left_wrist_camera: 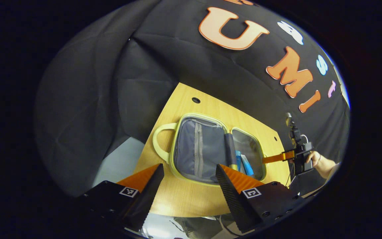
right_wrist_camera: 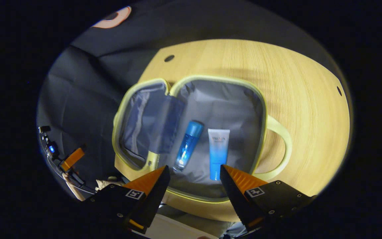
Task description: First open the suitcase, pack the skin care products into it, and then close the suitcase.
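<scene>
1. The pale green suitcase (right_wrist_camera: 191,139) is laid open and flat on the wooden table (right_wrist_camera: 297,99).
2. A blue bottle (right_wrist_camera: 187,146) and a white-and-blue tube (right_wrist_camera: 218,152) are laid side by side in the half with the handle (right_wrist_camera: 279,149), long ways toward the right gripper (right_wrist_camera: 194,179).
3. Both the right gripper's fingers and the left gripper's (left_wrist_camera: 189,179) are held apart, with nothing between them.

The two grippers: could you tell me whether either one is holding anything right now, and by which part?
Nothing is held. The left gripper and right gripper both have open jaws with only air between them; the blue bottle and tube lie inside the open suitcase.
</scene>
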A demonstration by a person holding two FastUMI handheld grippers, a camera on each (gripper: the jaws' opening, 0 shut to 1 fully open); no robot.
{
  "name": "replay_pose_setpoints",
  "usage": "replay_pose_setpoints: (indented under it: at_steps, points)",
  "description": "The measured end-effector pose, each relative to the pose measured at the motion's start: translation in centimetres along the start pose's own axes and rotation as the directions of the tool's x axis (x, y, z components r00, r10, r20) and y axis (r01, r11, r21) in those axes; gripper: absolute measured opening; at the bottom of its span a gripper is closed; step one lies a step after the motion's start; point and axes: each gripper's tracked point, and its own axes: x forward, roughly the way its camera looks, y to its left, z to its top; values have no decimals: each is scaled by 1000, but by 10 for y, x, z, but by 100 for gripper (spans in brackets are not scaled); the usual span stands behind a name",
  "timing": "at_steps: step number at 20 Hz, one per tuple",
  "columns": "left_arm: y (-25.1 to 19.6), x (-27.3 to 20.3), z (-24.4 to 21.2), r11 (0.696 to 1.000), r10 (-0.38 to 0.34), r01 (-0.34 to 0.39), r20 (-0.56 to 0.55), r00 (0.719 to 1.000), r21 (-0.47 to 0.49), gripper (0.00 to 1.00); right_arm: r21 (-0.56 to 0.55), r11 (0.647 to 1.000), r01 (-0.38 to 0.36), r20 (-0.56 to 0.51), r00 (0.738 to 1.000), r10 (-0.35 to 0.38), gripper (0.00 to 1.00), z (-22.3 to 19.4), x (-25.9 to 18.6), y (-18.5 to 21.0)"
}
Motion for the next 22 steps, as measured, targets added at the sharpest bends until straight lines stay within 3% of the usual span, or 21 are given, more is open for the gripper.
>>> replay_pose_setpoints:
  at_steps: [2,4,7,11,16,17,18,19,20,21,22]
  points:
    - [16,20,7,995,-31,32,13,999,-99,98,-21,999,-29,75,997,30,96,0,-14,8]
    - [43,60,15,962,-79,90,50,996,-258,98,28,997,-75,140,988,71,96,-8,-36,15]
    - [86,106,8,949,-64,70,29,998,-306,98,179,972,-150,225,968,107,95,-1,-59,20]
    - [97,149,0,889,-146,132,1,989,-438,98,193,977,-86,265,964,33,95,-9,-73,0]
    - [99,174,4,873,-145,132,8,989,-469,95,255,963,-83,282,959,8,95,-18,-82,-10]
    - [99,178,2,872,-138,120,-2,990,-474,90,248,967,-63,286,958,-11,95,-20,-84,-15]
    - [92,179,-1,864,-160,130,-19,987,-487,72,244,968,-51,291,957,-23,96,-22,-86,-18]
    - [87,182,-6,858,-160,116,-46,986,-500,71,245,969,-44,300,953,-33,95,-21,-89,-21]
    - [99,182,-10,873,-85,35,-81,993,-486,43,248,968,-45,310,950,-36,96,-19,-92,-23]
    - [100,182,-13,879,-55,-5,-112,992,-476,15,257,965,-46,325,945,-42,96,-16,-95,-25]
    - [94,203,-19,883,-30,-23,-105,994,-469,16,263,964,-44,341,939,-50,96,-13,-99,-28]
